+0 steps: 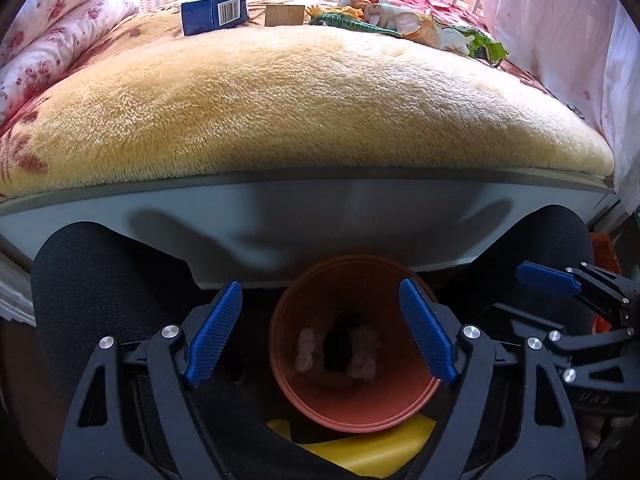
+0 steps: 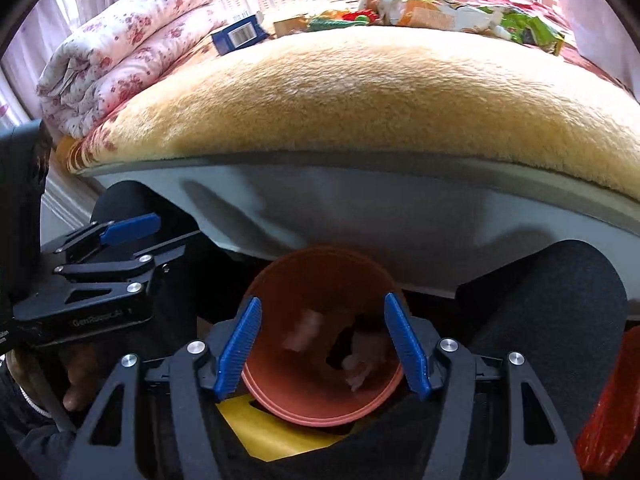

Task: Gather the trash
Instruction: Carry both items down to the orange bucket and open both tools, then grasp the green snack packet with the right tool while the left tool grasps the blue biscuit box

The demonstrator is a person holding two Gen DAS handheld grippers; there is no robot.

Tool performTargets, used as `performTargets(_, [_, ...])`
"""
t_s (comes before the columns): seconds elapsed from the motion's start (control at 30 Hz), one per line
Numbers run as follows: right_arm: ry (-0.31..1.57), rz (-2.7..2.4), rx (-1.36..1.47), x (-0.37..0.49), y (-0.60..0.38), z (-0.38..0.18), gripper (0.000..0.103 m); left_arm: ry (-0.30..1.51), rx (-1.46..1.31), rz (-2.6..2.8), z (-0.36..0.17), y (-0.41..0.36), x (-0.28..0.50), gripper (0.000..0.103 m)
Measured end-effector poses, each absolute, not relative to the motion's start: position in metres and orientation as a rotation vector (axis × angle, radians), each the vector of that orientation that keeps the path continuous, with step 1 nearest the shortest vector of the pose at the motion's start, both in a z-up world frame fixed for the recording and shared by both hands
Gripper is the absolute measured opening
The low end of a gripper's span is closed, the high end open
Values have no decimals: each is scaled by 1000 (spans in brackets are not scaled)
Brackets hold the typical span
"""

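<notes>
On the bed's far side, from left to right, a blue box (image 1: pixel 215 12), a brown carton (image 1: pixel 284 15) and torn snack wrappers (image 1: pixel 452 36) are seen, well apart from both grippers. The left gripper (image 1: pixel 320 332) and right gripper (image 2: pixel 322 348) are held spread and empty over the orange bin (image 1: pixel 352 344); tissue scraps (image 1: pixel 308 350) are lying inside; a reach across the blanket (image 1: pixel 304 104) is judged to be called for next.
</notes>
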State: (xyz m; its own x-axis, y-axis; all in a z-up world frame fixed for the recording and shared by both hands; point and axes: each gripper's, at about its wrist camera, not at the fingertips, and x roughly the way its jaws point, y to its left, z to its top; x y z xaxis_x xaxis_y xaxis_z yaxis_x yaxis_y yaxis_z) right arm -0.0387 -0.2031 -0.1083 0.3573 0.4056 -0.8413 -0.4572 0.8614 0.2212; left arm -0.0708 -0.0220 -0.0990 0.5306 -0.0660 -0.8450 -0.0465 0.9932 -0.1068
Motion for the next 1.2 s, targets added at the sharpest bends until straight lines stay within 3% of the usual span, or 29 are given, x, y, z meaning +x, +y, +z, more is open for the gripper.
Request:
performTargets(0.57, [965, 526, 4, -12, -241, -65, 64, 924, -148, -9, -78, -12, -74, 79])
performTargets(0.73, [853, 449, 60, 35, -271, -21, 65, 862, -149, 23, -57, -2, -64, 79])
performTargets(0.87, [803, 352, 54, 92, -295, 6, 72, 813, -164, 34, -44, 4, -48, 82])
performTargets(1.2, [841, 251, -77, 259, -331, 3, 72, 746, -170, 32, -43, 14, -16, 84])
